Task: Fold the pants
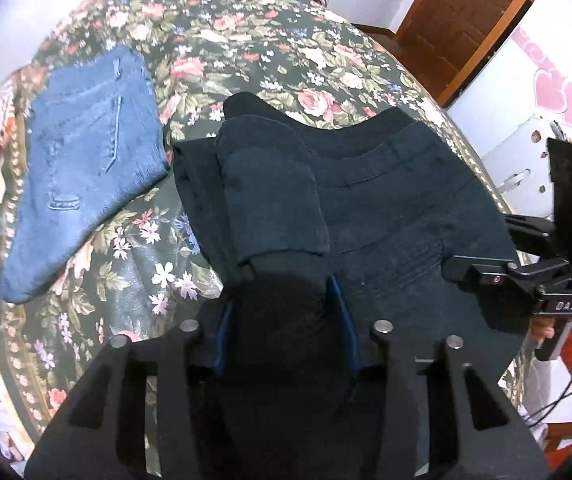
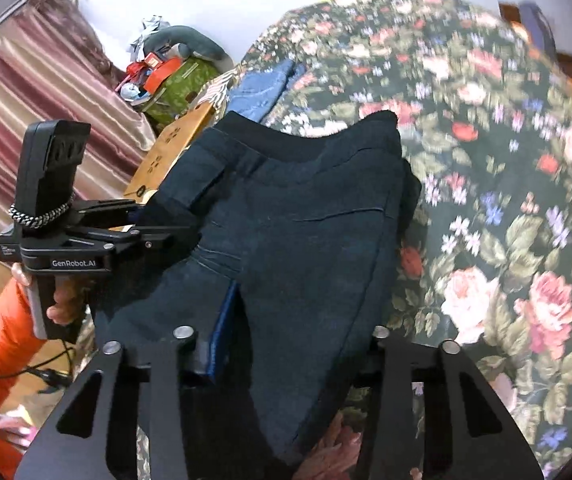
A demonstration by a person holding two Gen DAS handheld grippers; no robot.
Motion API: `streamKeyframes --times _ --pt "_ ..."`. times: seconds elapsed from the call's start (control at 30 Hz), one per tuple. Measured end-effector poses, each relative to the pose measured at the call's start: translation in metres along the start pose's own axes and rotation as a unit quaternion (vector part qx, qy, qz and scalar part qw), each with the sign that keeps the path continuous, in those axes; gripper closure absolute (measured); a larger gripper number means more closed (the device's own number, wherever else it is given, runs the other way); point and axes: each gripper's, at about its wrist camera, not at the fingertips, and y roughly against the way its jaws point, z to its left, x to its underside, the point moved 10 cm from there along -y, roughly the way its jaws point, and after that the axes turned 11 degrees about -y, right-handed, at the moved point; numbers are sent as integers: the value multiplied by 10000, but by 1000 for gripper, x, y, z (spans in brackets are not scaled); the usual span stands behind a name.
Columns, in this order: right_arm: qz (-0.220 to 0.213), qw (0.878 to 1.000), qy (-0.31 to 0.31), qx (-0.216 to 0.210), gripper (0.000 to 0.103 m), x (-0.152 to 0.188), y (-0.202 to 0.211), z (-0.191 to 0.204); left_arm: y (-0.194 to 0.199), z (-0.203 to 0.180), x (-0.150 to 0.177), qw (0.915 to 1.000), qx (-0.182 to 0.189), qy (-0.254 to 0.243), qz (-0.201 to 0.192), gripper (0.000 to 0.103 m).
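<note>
Both the left gripper (image 1: 283, 312) and right gripper (image 2: 286, 344) pinch the dark pants (image 1: 386, 200), already doubled over beside the folded blue jeans (image 1: 93, 160), with the fold unfinished.

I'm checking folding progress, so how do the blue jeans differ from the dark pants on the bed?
The blue jeans are light, faded denim; the dark pants are near black. The blue jeans lie untouched, while both the left gripper and right gripper hold the dark pants. Both rest on the floral bedspread.
</note>
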Motion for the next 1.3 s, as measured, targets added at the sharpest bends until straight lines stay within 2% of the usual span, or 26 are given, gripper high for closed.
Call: streamKeyframes --times 0.13,0.4,0.5,0.73,0.83,1.07,1.3 --pt "-153 9998 80 39 73 -2 12 10 12 -10 -3 9995 -214 -127 -178 72" --pt "-622 9971 438 53 75 -22 50 48 74 -15 -16 9950 -541 -106 -836 75" --pt "-821 9949 581 -18 75 -35 61 68 106 -10 -22 9897 -830 -147 -1160 75" --pt "-1220 9867 1046 -248 75 -64 76 126 180 20 -30 9757 -1239 58 -1807 75" --pt "-1279 9838 1206 -351 75 -79 69 149 208 42 -31 9683 -1489 169 -1997 75" --pt "-1315 9782 1494 -598 75 -116 36 195 240 100 -33 9552 -1910 460 -2212 75" --pt "-1099 9786 1641 -585 75 -154 -25 211 229 177 -41 9539 -1956 831 -2121 75"
